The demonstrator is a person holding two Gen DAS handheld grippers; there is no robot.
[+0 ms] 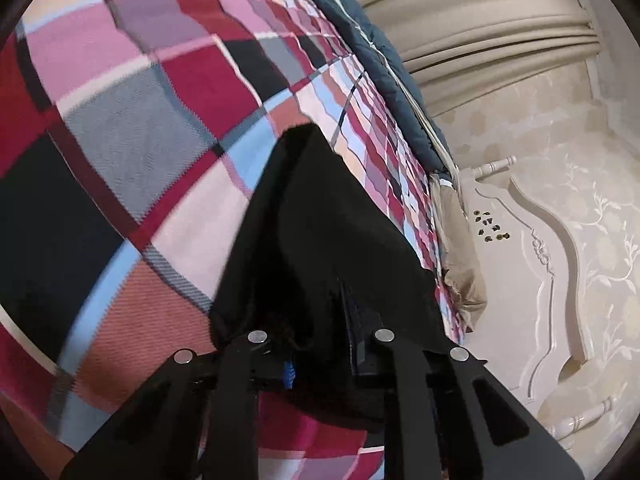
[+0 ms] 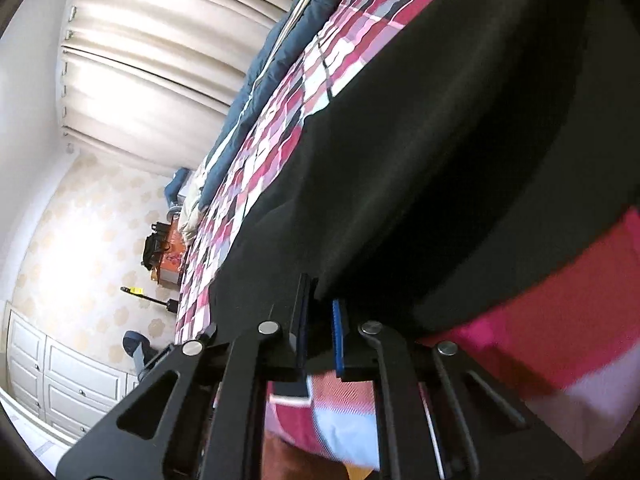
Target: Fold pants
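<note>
Black pants (image 1: pixel 320 248) lie on the plaid bedspread (image 1: pixel 132 128) of the bed. Left claw (image 1: pixel 320 344) is closed on a bunched fold of the pants, cloth draped over its fingers. Right claw (image 2: pixel 320 320) is pinched narrow on the pants' edge (image 2: pixel 440 152), blue pads (image 2: pixel 338 336) gripping fabric. Curtains (image 2: pixel 152 60) hang beyond the bed.

I see the pants (image 1: pixel 320 240) lying on the blanket (image 1: pixel 140 140), which covers the bed. My left gripper (image 1: pixel 320 344) sits at their near edge — fabric bunched between its jaws. A quilt (image 1: pixel 360 32) runs along the blanket's far side, curtains (image 1: pixel 480 20) behind it. The headboard (image 1: pixel 520 260) stands right, a pillow (image 1: pixel 460 240) against it.
</note>
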